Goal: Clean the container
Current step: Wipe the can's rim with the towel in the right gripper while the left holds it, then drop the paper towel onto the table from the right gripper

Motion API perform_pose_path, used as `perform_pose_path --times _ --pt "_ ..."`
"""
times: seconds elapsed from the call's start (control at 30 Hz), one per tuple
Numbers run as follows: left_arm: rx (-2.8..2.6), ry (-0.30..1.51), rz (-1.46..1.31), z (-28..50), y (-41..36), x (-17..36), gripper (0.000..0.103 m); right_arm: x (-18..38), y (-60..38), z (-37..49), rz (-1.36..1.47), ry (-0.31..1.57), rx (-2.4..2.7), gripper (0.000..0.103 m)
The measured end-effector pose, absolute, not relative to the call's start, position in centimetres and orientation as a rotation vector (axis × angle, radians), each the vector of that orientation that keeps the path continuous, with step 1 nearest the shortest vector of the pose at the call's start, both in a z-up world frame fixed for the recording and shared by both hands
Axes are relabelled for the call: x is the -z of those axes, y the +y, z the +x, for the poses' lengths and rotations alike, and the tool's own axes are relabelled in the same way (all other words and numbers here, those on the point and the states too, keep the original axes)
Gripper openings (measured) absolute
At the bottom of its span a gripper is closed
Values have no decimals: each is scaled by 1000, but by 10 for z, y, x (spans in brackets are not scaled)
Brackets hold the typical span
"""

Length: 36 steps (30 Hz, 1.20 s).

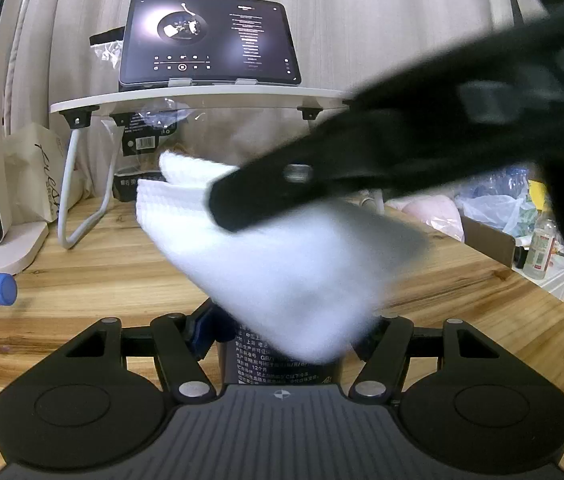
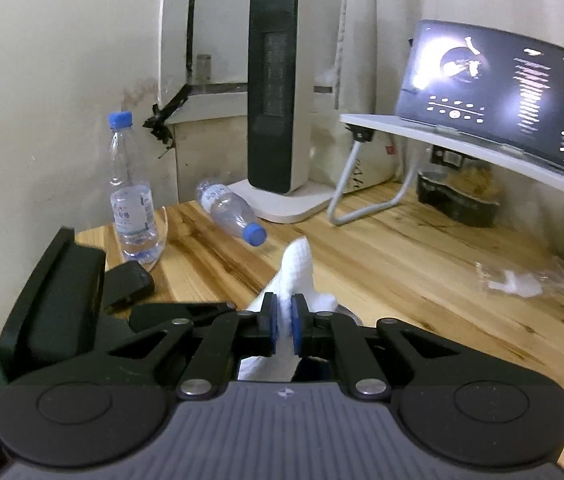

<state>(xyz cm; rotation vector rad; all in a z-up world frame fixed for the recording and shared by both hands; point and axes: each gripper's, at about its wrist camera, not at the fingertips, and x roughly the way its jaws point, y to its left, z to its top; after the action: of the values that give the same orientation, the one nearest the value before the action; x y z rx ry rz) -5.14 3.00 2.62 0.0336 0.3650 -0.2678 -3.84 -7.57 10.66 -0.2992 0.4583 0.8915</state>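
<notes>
A dark can-like container (image 1: 282,366) with printed white text stands between the fingers of my left gripper (image 1: 282,338), which is shut on its sides. One blue pad (image 1: 201,332) shows at its left. A white waffle-weave cloth (image 1: 282,264) lies over the container's top and hides it. The right gripper (image 1: 241,200) comes in from the upper right, blurred, holding that cloth. In the right wrist view my right gripper (image 2: 285,332) is shut on the cloth (image 2: 298,272), which sticks up between the blue pads (image 2: 273,330). The left gripper's black body (image 2: 53,288) is at the left.
On the wooden table (image 1: 101,280) a tablet (image 1: 207,40) sits on a white stand (image 1: 201,98). One water bottle (image 2: 131,196) stands upright and another bottle (image 2: 229,212) lies beside a tower heater (image 2: 277,92). Crumpled clear plastic (image 2: 514,280) lies at the right.
</notes>
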Motion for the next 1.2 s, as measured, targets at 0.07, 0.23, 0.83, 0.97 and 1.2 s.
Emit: perform_pose_path --times 0.07,0.23,0.83,0.97,1.2 --pt "266 364 40 -52 29 -26 65 -105 -71 -29 -303 455 -875 11" --pt "265 365 36 -52 30 -26 66 -104 -79 -13 -323 459 -806 11" --pt "267 369 27 -51 32 -26 66 -112 -95 -18 -187 422 -822 11" --pt "267 366 20 -51 33 -26 66 -116 -128 3 -139 384 -670 11" --pt "266 359 4 -52 36 -26 66 -62 -172 41 -166 564 -499 11"
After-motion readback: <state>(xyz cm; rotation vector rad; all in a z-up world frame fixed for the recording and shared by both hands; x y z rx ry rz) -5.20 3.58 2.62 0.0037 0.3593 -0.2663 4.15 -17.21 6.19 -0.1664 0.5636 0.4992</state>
